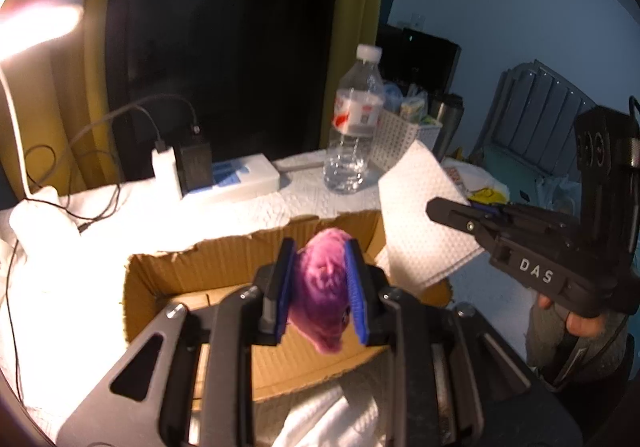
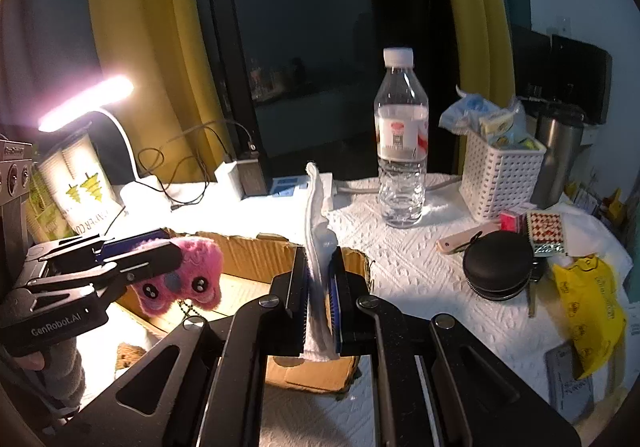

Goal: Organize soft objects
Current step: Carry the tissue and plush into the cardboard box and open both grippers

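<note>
Left gripper clamped on pink plush toy over cardboard box; right gripper clamped on white paper towel

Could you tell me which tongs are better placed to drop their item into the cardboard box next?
Probably left: the left tongs hold the pink plush directly above the cardboard box, while the right tongs grip a white cloth nearer its edge.

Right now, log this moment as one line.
left tongs: shut on pink plush toy | right tongs: shut on white cloth | both over cardboard box
</note>
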